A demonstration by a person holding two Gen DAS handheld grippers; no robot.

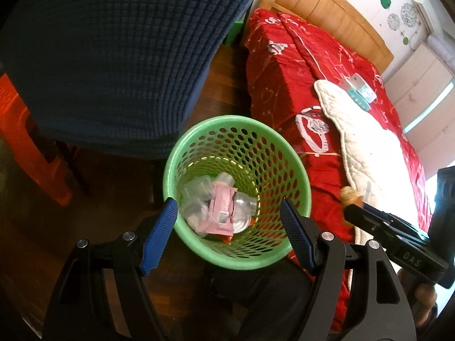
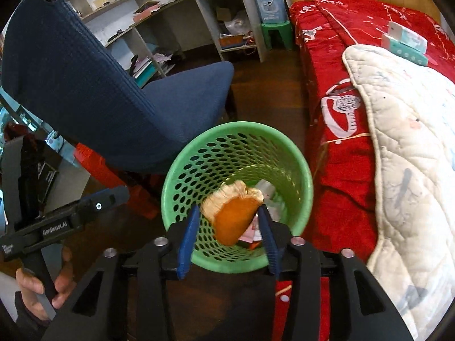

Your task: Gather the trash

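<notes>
A green perforated waste basket stands on the dark wood floor between a blue chair and a red bed; it also shows in the right wrist view. Inside lie a pink wrapper and clear plastic bottles. My left gripper is open and empty, hovering over the basket's near rim. My right gripper is shut on an orange peel, orange outside and pale inside, held above the basket's opening. The peel's tip shows in the left wrist view.
A blue fabric chair stands left of the basket, with an orange stool beyond. The red bed at the right carries a white quilt and a small box. Shelves line the far wall.
</notes>
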